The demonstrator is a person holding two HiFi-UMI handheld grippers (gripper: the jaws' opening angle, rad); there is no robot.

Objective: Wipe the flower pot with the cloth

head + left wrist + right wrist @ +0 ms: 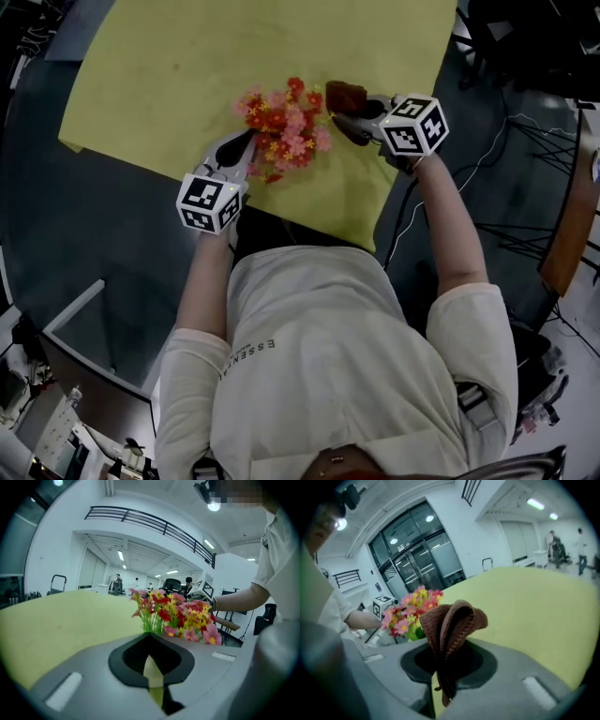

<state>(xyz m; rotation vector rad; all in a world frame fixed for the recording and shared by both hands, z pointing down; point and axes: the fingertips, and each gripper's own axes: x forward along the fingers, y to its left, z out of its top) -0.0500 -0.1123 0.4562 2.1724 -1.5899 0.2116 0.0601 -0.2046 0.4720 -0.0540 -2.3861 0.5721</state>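
A bunch of red, pink and yellow flowers (pixel 283 127) stands near the front edge of the yellow-green table (pixel 187 66); from above the blooms hide the pot. My left gripper (pixel 249 142) sits at the flowers' left side, jaws shut with nothing between them. In the left gripper view (pixel 151 654) the flowers (pixel 178 613) rise just past its tips and its body hides the pot. My right gripper (pixel 350 120) is right of the flowers, shut on a folded brown cloth (pixel 345 96). In the right gripper view (pixel 444 670) the cloth (pixel 452 623) sticks up from the jaws, with the flowers (pixel 410 611) to the left.
The table's front edge (pixel 309 234) runs close to the person's body. Dark floor surrounds it, with cables (pixel 487 150) and a wooden piece (pixel 572 216) at the right. A white-edged panel (pixel 75 314) stands at the lower left.
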